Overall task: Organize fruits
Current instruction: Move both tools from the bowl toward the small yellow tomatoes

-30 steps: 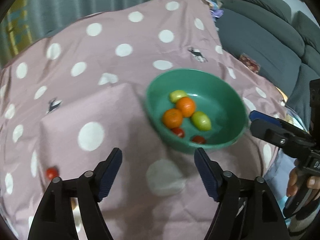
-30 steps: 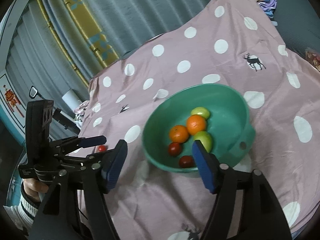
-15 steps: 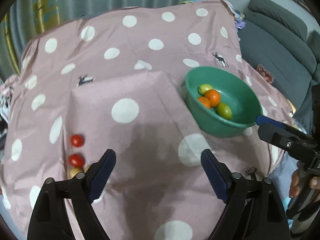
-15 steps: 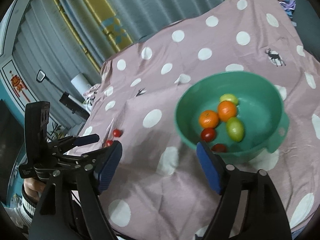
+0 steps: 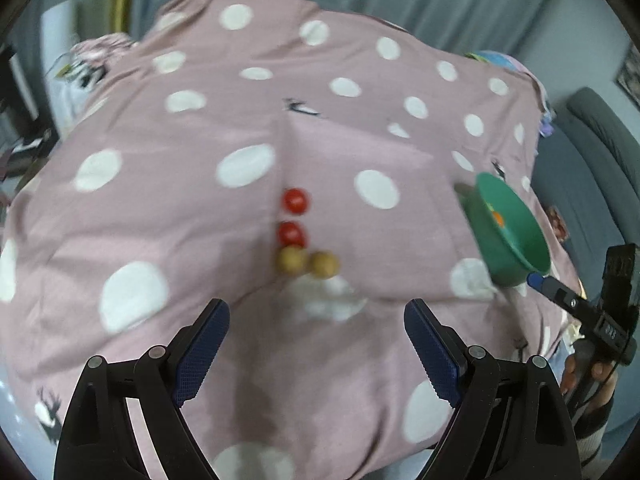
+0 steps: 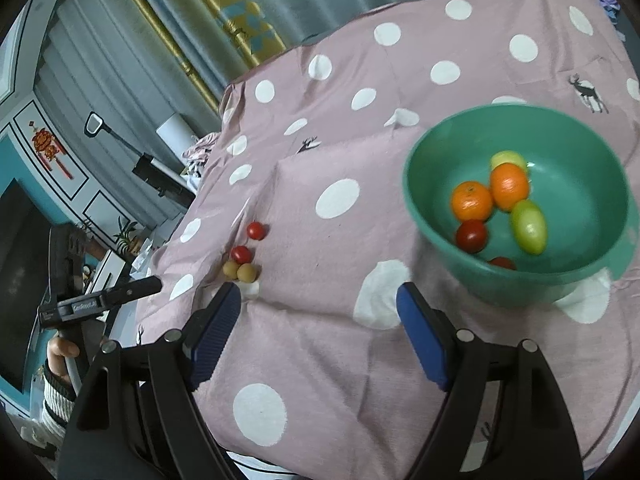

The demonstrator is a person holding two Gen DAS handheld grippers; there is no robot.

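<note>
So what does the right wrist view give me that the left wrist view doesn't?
Right wrist only: the green bowl's contents, two oranges, two green fruits and two red tomatoes. Left wrist only: the loose fruit seen head-on between its open fingers, and the bowl edge-on with just a speck of orange. Both: two red tomatoes and two tan fruits on the cloth, both grippers open and empty.

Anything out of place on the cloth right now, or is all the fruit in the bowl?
Not all. Two red tomatoes and two tan fruits lie loose on the polka-dot cloth, well left of the green bowl. Both claws are open and empty.
</note>
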